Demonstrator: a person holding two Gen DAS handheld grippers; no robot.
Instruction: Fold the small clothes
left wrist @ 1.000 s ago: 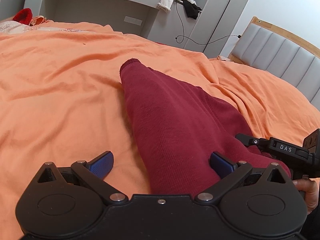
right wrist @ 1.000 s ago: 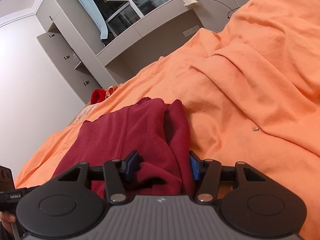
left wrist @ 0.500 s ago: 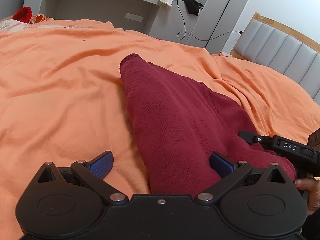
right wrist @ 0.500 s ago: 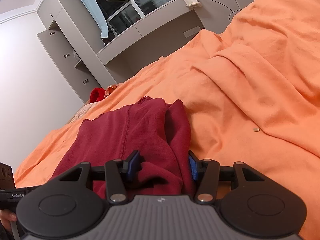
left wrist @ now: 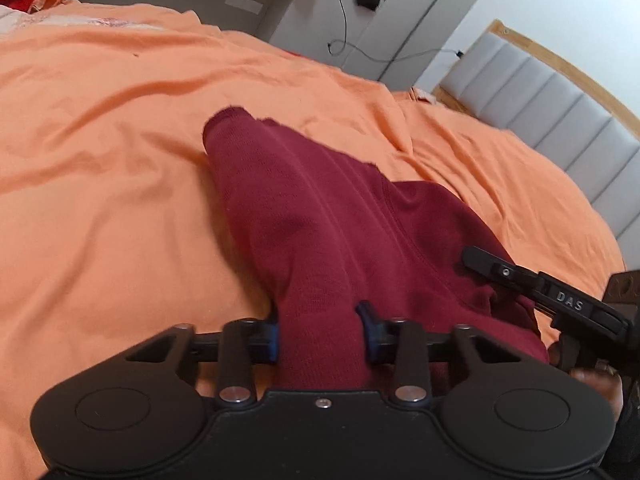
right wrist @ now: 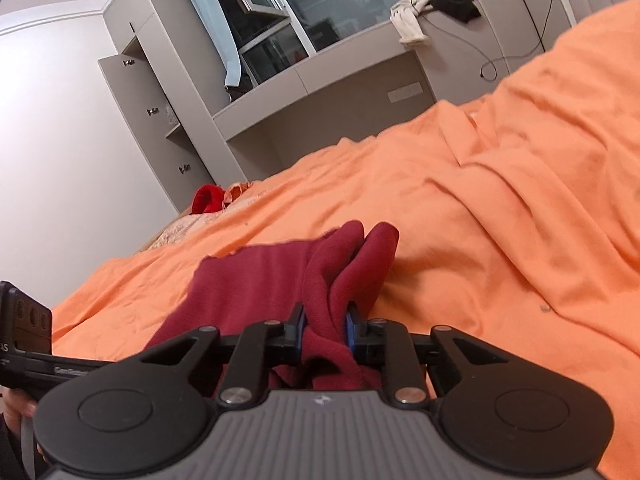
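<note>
Bed (left wrist: 100, 184): fills most of both views; covered by a creased orange sheet (right wrist: 500, 240).
Headboard (left wrist: 552, 116): upper right of the left wrist view; grey padded panels in a wooden frame.
Cupboard unit (right wrist: 160, 120): upper left of the right wrist view; grey, one door standing open, next to a dark window (right wrist: 320, 12).
Garment (left wrist: 320, 220): dark red knit, lying on the sheet at the centre of the left wrist view. It runs from the lower centre up toward the middle of the frame, ending in a rounded folded edge. In the right wrist view it shows at the lower centre (right wrist: 272, 276), bunched into upright folds near the claw.
Left claw (left wrist: 322, 328): bottom centre of the left wrist view. The jaws have just been closing; the blue pads (left wrist: 272, 334) press on both sides of a thick fold of the garment. State: clamped on the garment.
Right claw (right wrist: 324, 326): bottom centre of the right wrist view. The jaws have just been closing; the pads (right wrist: 349, 328) pinch a narrow gathered ridge of the garment. State: clamped on the garment. Its black body also shows at the right edge of the left wrist view (left wrist: 560, 296).
Loose clothes (right wrist: 432, 10): white and black, piled on the ledge at the upper right of the right wrist view.
Red item (right wrist: 206, 198): small, at the far end of the bed, left of centre in the right wrist view; kind cannot be told.
</note>
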